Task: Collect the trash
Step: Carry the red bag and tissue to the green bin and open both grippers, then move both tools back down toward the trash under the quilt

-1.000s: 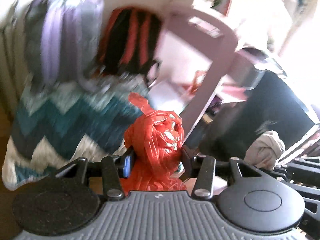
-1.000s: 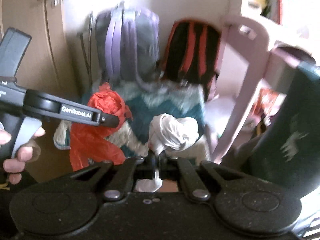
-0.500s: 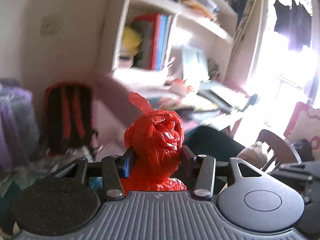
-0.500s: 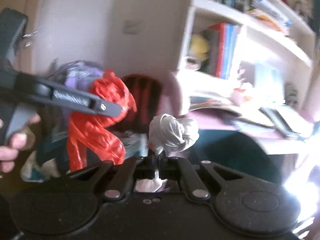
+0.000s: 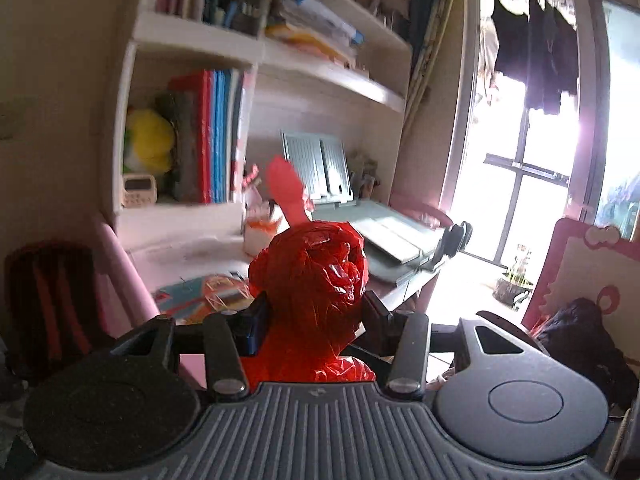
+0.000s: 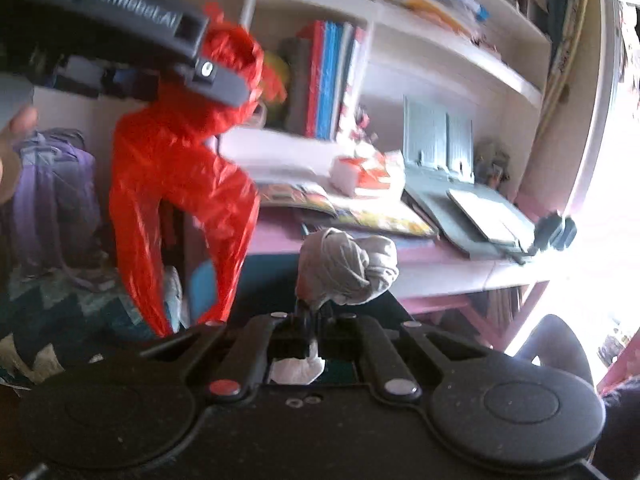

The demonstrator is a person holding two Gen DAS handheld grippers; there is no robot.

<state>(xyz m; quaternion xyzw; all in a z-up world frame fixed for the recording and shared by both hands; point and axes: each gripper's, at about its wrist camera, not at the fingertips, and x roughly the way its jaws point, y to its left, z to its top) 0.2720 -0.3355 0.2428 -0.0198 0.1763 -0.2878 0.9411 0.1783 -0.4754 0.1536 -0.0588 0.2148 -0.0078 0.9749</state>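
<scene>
Plastic fills my left wrist view: my left gripper (image 5: 314, 314) has its jaws partway open and pressed on a crumpled red plastic bag (image 5: 316, 276), which bulges up between them. Beyond it lies a pink desk (image 5: 400, 280) with white shelves (image 5: 256, 52) of books above, and a bright window (image 5: 528, 152) to the right.

From my right wrist, my right gripper (image 6: 310, 314) is pinched nearly closed on the knotted neck of a white plastic bag (image 6: 348, 266). At upper left the red bag (image 6: 180, 176) hangs from my left gripper, in front of a purple backpack (image 6: 52, 196).
</scene>
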